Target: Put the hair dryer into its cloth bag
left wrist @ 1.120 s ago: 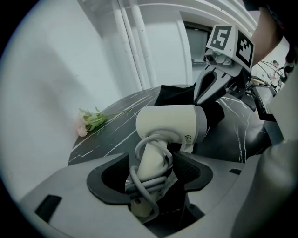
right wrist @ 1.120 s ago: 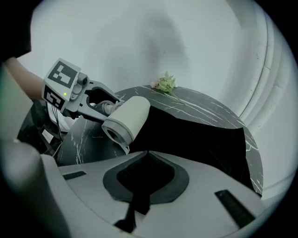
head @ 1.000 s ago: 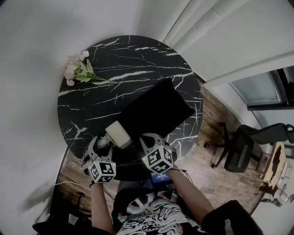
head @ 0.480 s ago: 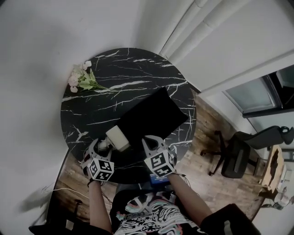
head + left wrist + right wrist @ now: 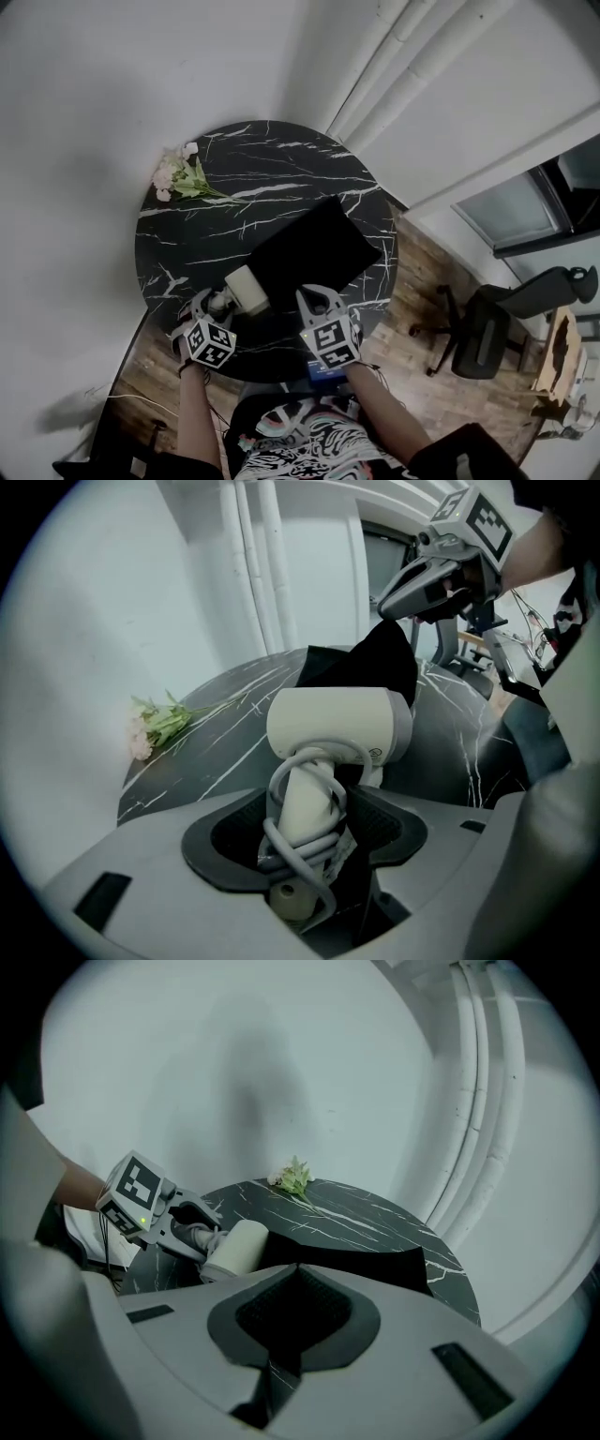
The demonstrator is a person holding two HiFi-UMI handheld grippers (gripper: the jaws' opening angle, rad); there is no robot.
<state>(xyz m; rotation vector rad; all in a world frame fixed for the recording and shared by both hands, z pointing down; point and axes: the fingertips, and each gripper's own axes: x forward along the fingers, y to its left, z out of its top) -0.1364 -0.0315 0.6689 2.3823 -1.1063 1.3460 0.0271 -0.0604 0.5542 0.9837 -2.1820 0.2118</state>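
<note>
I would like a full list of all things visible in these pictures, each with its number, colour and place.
table: 1, black marble with white veins, centre
hair dryer: 1, cream, cord wound round handle, held over the table's near edge
cloth bag: 1, black, on the table, near edge raised
flowers: 1 bunch, pink and green, table's far left edge
office chair: 1, black, far right
pipes: several, white, behind the table
left gripper: 1, grey, shut on the hair dryer's handle
right gripper: 1, grey, shut on the cloth bag's edge
</note>
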